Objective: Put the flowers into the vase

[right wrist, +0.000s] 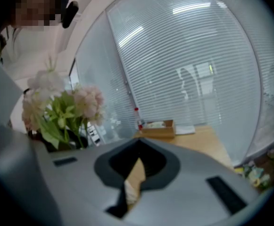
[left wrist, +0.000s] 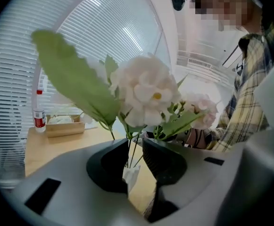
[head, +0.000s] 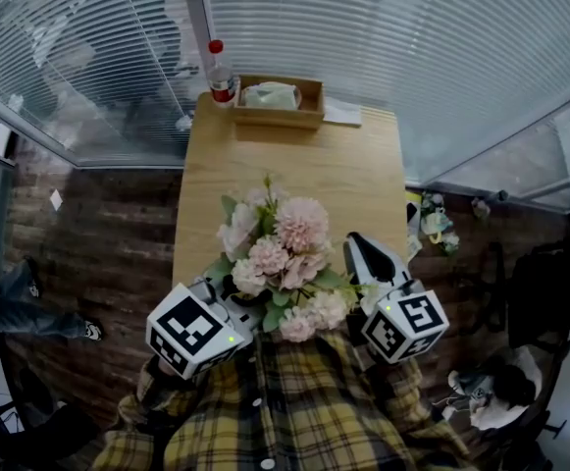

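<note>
A bunch of pale pink flowers (head: 285, 253) with green leaves stands upright at the near end of the wooden table (head: 324, 165). The blooms hide whatever holds it in the head view. In the right gripper view the flowers (right wrist: 63, 102) rise from a dark vase mouth (right wrist: 56, 146), mostly hidden. My left gripper (left wrist: 136, 147) is at the bunch's base; thin green stems (left wrist: 131, 155) and a white tag (left wrist: 129, 175) run between its jaws, which stand slightly apart and do not press on them. My right gripper (head: 361, 248) rests right of the bunch, its jaws together and empty.
A wooden tissue box (head: 277, 101) and a red-capped bottle (head: 221, 77) stand at the table's far end, beside a white card (head: 343, 114). Glass walls with blinds enclose the far side. Clutter lies on the floor to the right (head: 437, 226).
</note>
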